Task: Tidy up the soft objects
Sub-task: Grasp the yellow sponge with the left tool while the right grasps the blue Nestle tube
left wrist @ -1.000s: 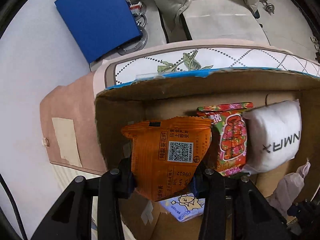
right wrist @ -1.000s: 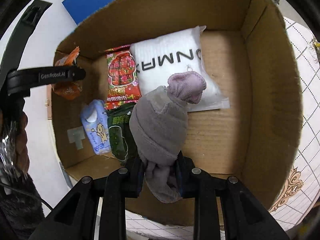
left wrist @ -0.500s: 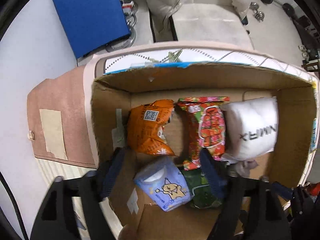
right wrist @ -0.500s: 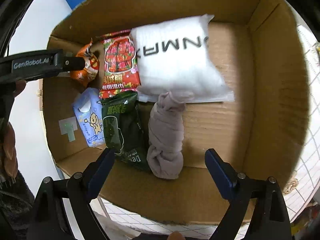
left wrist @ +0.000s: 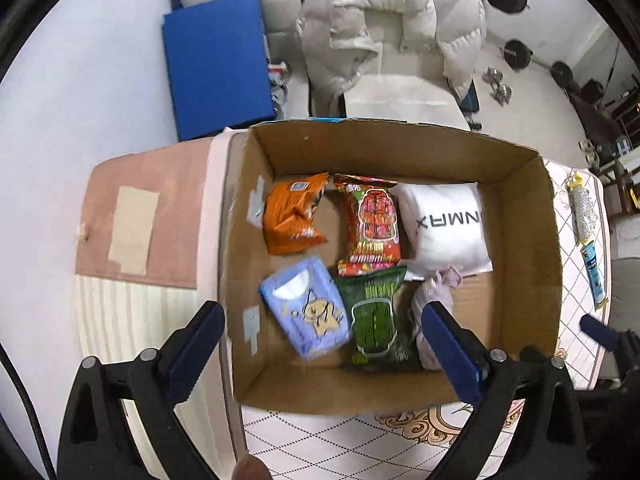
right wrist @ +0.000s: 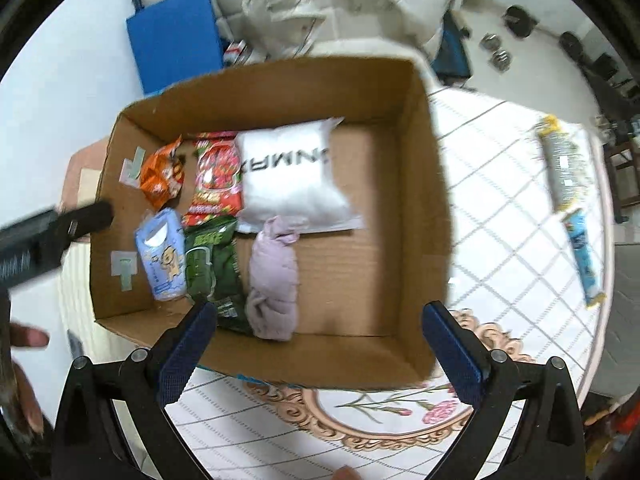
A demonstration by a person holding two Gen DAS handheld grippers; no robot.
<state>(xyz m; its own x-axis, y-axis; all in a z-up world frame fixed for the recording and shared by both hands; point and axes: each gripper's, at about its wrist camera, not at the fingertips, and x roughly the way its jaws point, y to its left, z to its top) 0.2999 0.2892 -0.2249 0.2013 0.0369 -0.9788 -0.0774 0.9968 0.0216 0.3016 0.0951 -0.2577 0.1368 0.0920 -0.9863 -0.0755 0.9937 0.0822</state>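
An open cardboard box [left wrist: 524,264] [right wrist: 424,184] holds an orange snack bag [left wrist: 292,216] [right wrist: 162,178], a red snack pack [left wrist: 374,226] [right wrist: 216,180], a white pillow pack [left wrist: 448,228] [right wrist: 292,176], a blue tissue pack [left wrist: 308,308] [right wrist: 162,254], a green pack [left wrist: 376,316] [right wrist: 212,268] and a rolled mauve sock [left wrist: 430,300] [right wrist: 274,276]. My left gripper [left wrist: 320,340] is open and empty above the box's near edge. My right gripper [right wrist: 316,340] is open and empty above the near wall.
The box stands on a quilted white cloth [right wrist: 512,248] with a floral border. A silver roll [right wrist: 562,168] [left wrist: 580,210] and a blue tube [right wrist: 584,252] [left wrist: 594,276] lie on the cloth to the right. A blue mat [left wrist: 216,64] and white jacket [left wrist: 396,20] lie beyond.
Both grippers have opened and pulled back and up from the box. The orange bag and the mauve sock, held a second ago, now lie inside the box.
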